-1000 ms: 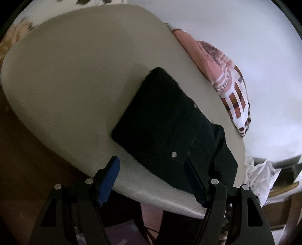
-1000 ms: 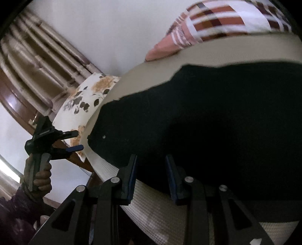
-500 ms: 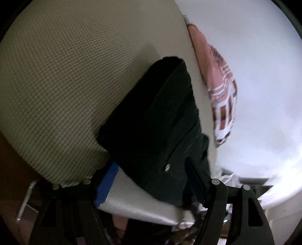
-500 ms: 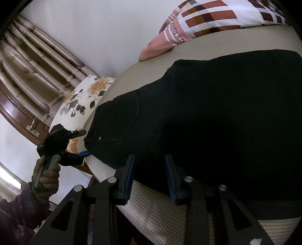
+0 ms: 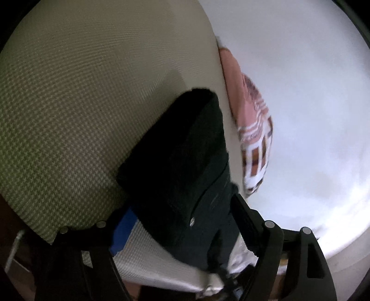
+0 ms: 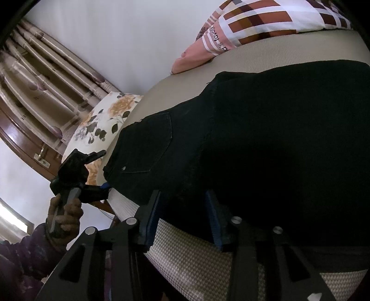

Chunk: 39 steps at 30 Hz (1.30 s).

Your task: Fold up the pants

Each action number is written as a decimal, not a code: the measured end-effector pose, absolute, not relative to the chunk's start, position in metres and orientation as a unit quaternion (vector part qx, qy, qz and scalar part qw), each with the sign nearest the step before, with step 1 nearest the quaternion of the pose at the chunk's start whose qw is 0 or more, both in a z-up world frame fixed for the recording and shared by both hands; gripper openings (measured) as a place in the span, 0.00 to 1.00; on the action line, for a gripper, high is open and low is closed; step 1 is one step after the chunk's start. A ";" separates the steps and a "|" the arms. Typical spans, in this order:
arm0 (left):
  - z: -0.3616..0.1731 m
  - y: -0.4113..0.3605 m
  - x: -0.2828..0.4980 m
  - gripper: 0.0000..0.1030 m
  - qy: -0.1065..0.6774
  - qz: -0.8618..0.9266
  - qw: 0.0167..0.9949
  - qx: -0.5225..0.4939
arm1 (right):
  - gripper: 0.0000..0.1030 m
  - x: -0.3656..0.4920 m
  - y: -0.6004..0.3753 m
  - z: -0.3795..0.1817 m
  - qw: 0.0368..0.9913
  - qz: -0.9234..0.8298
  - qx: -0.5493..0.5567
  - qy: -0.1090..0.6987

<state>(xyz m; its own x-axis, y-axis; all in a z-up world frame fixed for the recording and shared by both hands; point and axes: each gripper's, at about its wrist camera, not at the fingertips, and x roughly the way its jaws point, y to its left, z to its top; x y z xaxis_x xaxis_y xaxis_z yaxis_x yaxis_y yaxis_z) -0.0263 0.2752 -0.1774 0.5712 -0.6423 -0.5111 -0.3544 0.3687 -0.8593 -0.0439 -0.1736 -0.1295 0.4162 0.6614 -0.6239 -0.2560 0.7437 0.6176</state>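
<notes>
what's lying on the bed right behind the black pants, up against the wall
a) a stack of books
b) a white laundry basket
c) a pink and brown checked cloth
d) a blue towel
c: in the right wrist view a pink cloth with brown and white checks lies on the bed just past the black pants, against the white wall.

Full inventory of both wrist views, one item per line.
pants: one, black, flat on the bed, at its near edge
bed cover: one, beige woven, under the pants
floral pillow: one, white and orange, left end of bed
checked pillow: one, pink, white, brown, far side by wall
curtain: beige, top left
left gripper: black, blue pads, open, straddling the pants corner; jaws just opening
right gripper: black, blue pads, open at the pants edge; jaws just opening
hand: one, holding left gripper's handle
</notes>
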 end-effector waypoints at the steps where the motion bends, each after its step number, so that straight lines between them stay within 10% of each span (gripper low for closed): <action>1: -0.176 0.273 -0.024 0.77 0.454 -0.098 0.696 -0.547 | 0.36 -0.044 -0.174 -0.130 0.812 0.283 0.220 0.461; 12: -0.168 0.258 -0.004 0.92 0.469 -0.081 0.714 -0.513 | 0.37 -0.046 -0.172 -0.130 0.810 0.285 0.226 0.460; 14: -0.161 0.247 0.001 0.82 0.490 -0.076 0.733 -0.466 | 0.38 -0.045 -0.172 -0.131 0.810 0.286 0.226 0.460; 17: -0.164 0.245 -0.001 0.31 0.513 -0.054 0.740 -0.432 | 0.38 -0.045 -0.171 -0.131 0.810 0.286 0.225 0.460; 39: -0.023 0.121 0.002 0.23 0.405 -0.217 0.837 -0.299 | 0.42 -0.032 -0.240 -0.130 0.789 0.261 0.369 0.417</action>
<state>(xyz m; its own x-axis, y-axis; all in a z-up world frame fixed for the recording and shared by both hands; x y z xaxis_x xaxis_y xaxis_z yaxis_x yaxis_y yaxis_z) 0.0015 0.1213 -0.0226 0.5787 -0.6040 -0.5480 0.1207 0.7280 -0.6749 -0.0324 -0.2399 -0.1297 0.5168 0.7192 -0.4644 -0.1039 0.5911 0.7999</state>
